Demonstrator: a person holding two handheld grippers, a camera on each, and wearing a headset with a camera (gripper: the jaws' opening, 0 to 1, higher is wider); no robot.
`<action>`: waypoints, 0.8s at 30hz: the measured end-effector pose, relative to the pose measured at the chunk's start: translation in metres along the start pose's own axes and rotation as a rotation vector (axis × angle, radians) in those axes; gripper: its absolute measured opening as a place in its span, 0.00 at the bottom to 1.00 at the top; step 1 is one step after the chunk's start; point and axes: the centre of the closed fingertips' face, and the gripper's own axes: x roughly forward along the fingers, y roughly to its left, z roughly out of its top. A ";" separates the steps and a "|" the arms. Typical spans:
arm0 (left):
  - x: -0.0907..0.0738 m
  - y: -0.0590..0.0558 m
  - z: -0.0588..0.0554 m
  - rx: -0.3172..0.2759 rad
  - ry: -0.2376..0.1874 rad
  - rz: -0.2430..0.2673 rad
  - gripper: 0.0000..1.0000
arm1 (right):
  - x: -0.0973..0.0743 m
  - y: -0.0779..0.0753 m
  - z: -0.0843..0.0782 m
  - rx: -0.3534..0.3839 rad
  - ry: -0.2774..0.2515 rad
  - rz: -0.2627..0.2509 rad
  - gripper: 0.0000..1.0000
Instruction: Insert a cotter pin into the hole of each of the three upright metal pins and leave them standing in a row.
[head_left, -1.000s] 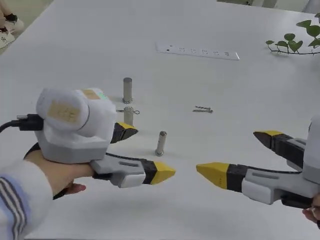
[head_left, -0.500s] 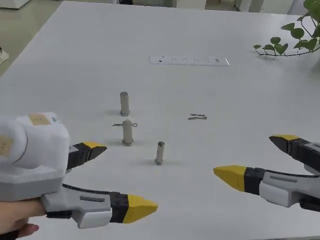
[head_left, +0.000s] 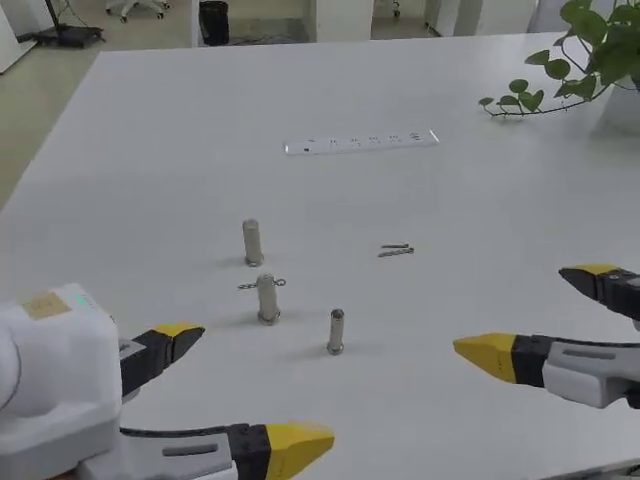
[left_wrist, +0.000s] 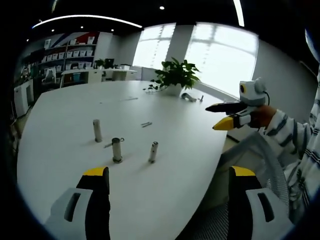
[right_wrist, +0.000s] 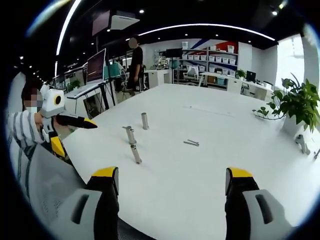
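Three upright metal pins stand on the white table: a far one (head_left: 252, 243), a middle one (head_left: 267, 298) with a cotter pin (head_left: 262, 285) through its top, and a near one (head_left: 336, 331). Loose cotter pins (head_left: 396, 250) lie to their right. My left gripper (head_left: 245, 388) is open and empty at the near left, apart from the pins. Also open and empty, my right gripper (head_left: 530, 315) hovers at the near right. The left gripper view has the pins (left_wrist: 117, 150) ahead and the right gripper (left_wrist: 227, 115) beyond. In the right gripper view the pins (right_wrist: 130, 135) stand between the loose cotter pins (right_wrist: 190, 143) and the left gripper (right_wrist: 74, 136).
A white power strip (head_left: 360, 143) lies farther back on the table. A potted plant (head_left: 570, 50) sits at the far right corner. A person (right_wrist: 135, 60) stands beyond the table's far end.
Both grippers have drawn back from the pins toward the near edge, the left one off to the left of the middle pin. The head camera has tilted up. The pins stand as before.
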 end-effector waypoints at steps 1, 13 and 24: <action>0.000 0.001 0.000 -0.001 0.007 0.003 0.98 | -0.001 0.000 0.001 0.010 -0.002 0.002 0.87; 0.004 0.002 0.007 -0.008 -0.026 0.041 0.98 | -0.002 -0.016 0.006 -0.010 -0.004 0.019 0.84; 0.019 0.008 0.006 -0.049 0.002 0.114 0.98 | 0.004 -0.048 0.002 -0.069 0.042 0.068 0.82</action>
